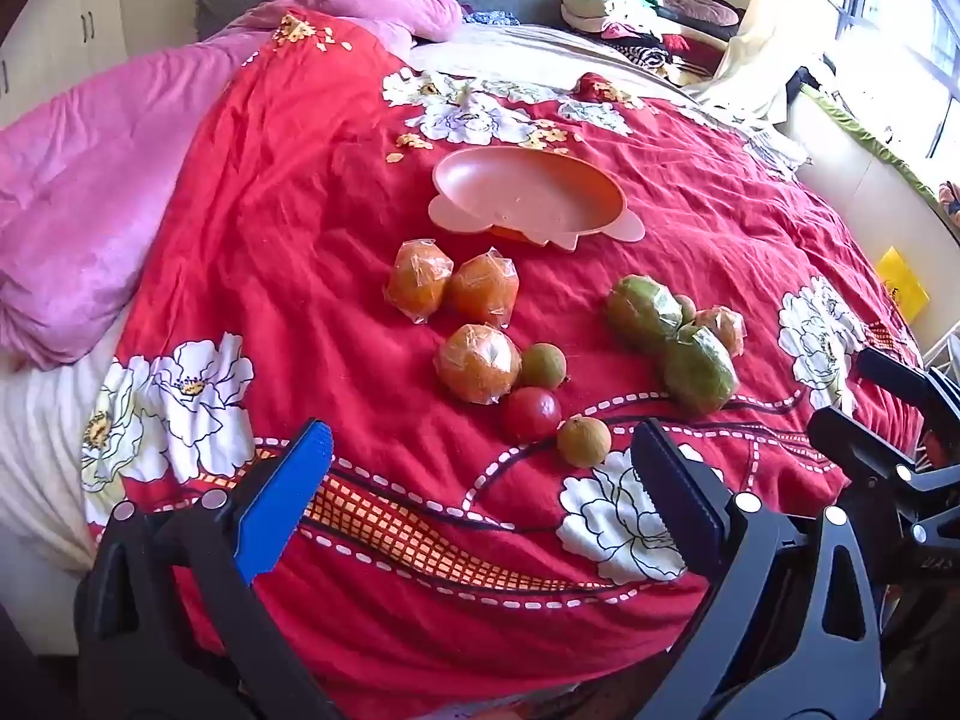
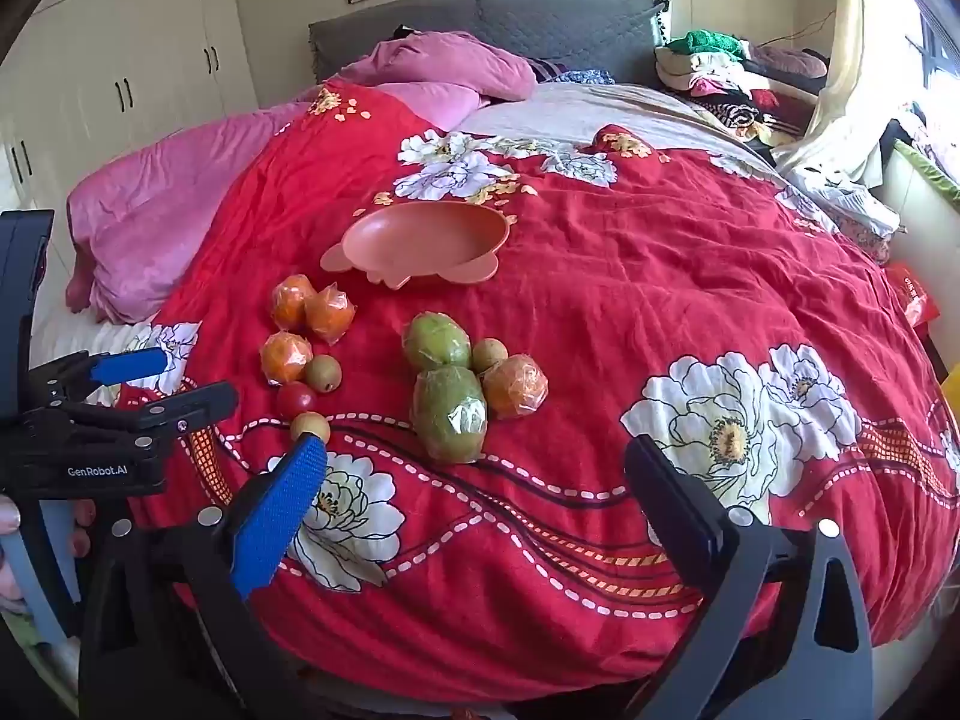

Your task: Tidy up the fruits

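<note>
- While both the left gripper and right gripper stood spread and empty, we judged the film-wrapped oranges slippery.
- We favoured pinching across their middles.

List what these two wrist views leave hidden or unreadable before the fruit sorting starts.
- Small fruit behind the two green wrapped fruits: mostly hidden in both views; kind unclear.
- Round brown fruit: its lower edge is covered by the right gripper's blue pad in the right wrist view.
- Pink plate: its underside is hidden.
- Right gripper: cut off by the frame edge in the left wrist view.
</note>
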The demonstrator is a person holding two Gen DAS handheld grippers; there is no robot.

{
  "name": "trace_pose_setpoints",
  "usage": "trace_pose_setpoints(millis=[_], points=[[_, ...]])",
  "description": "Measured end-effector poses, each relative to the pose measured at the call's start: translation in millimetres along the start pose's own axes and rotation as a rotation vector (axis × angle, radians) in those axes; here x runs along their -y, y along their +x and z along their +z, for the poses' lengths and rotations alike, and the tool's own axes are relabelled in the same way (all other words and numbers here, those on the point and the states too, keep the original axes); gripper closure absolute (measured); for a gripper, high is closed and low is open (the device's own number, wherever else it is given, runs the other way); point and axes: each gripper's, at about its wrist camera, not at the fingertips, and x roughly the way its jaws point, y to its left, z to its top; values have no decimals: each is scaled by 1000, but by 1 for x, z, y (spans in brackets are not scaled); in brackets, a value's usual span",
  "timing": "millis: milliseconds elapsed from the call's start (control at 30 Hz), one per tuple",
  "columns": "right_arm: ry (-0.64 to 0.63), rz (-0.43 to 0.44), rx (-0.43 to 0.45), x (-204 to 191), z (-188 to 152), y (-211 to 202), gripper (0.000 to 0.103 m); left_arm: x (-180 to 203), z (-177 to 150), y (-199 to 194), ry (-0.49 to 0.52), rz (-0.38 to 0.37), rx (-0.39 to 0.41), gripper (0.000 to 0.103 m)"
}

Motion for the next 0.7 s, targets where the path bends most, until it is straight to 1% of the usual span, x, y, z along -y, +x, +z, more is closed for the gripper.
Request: trace_pose_setpoints(millis=[133, 233, 500, 533, 700], points=[[-11, 3, 4, -1, 0, 0, 4, 0, -1, -1, 10, 4, 0, 9], [-18, 3, 2, -2, 0, 0, 4, -1, 5, 0, 5, 3, 0, 9], [-13, -8, 5, -1, -1, -1, 4, -11, 8, -6, -6, -3, 2, 9], [-13, -6, 5, -1, -1, -1, 4, -5, 2, -4, -9, 2, 10, 9], [-11, -7, 4, -1, -2, 0, 4, -4, 1, -6, -8, -1, 12, 9]])
